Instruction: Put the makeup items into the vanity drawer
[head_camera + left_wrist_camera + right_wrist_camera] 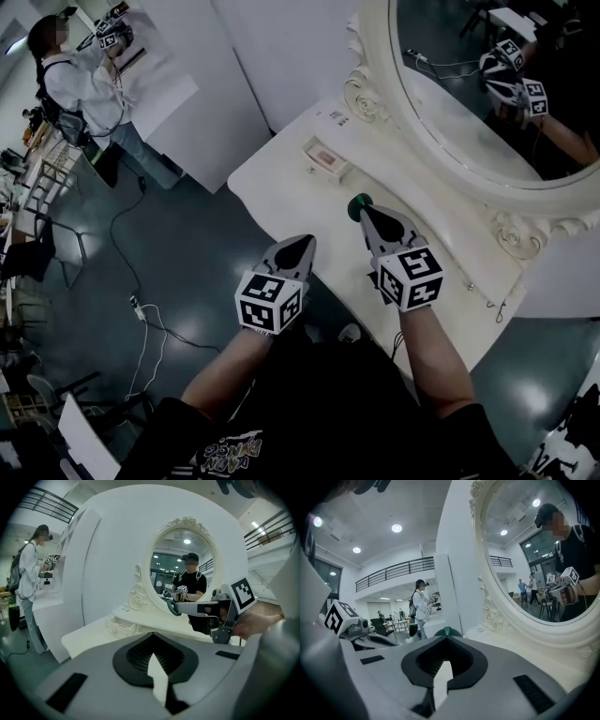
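Observation:
A small white drawer box (328, 157) lies open on the white vanity top (281, 164), with something pink inside; it shows again in the left gripper view (120, 626). My right gripper (364, 210) hovers over the tabletop just right of that box, shut on a dark green round makeup item (358, 205). The green item peeks past the jaw tips (446, 631) and shows from the side (174, 608). My left gripper (302, 241) hangs at the table's front edge, shut with nothing in it.
A large oval mirror (487, 84) in an ornate white frame (367, 94) stands at the back of the vanity. A thin cable (483, 291) lies on its right end. A person in white (84, 84) stands far left. Cords (141, 309) trail on the floor.

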`<state>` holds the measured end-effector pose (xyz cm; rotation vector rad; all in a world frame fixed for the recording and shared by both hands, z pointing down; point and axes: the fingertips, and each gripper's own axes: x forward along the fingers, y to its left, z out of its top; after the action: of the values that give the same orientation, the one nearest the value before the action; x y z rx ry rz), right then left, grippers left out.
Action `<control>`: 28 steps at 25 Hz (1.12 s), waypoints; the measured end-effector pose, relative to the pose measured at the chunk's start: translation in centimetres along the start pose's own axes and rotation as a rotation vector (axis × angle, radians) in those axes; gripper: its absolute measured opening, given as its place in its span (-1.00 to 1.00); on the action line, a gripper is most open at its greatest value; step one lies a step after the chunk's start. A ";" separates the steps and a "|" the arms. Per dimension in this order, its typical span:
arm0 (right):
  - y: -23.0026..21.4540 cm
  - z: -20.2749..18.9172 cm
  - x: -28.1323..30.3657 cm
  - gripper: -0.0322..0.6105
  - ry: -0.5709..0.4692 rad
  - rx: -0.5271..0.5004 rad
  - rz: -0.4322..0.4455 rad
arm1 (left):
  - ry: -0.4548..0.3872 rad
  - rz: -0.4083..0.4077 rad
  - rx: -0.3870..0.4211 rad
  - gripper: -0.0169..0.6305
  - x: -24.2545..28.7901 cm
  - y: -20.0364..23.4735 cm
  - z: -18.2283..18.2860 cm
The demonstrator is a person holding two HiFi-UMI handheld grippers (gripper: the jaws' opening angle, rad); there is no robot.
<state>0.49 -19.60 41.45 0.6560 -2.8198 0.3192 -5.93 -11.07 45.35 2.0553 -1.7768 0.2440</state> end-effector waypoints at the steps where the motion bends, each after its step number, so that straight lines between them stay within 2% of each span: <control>1: -0.1 0.0 0.5 -0.81 0.002 0.001 -0.003 | 0.004 -0.005 0.003 -0.92 0.3 0.4 0.1; 14: -2.1 -0.1 7.5 -0.81 0.061 0.034 -0.127 | 0.052 -0.138 0.042 -0.92 5.2 6.4 2.1; 23: -3.4 -0.8 13.4 -0.81 0.133 0.041 -0.160 | 0.076 -0.185 0.015 -0.92 7.5 10.1 2.0; 28: -5.1 -2.1 16.8 -0.81 0.181 0.051 -0.178 | 0.094 -0.215 0.026 -0.92 8.8 11.6 2.0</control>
<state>-11.55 -30.37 48.79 0.8380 -2.5679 0.3969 -16.05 -21.07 49.18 2.1945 -1.4912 0.2960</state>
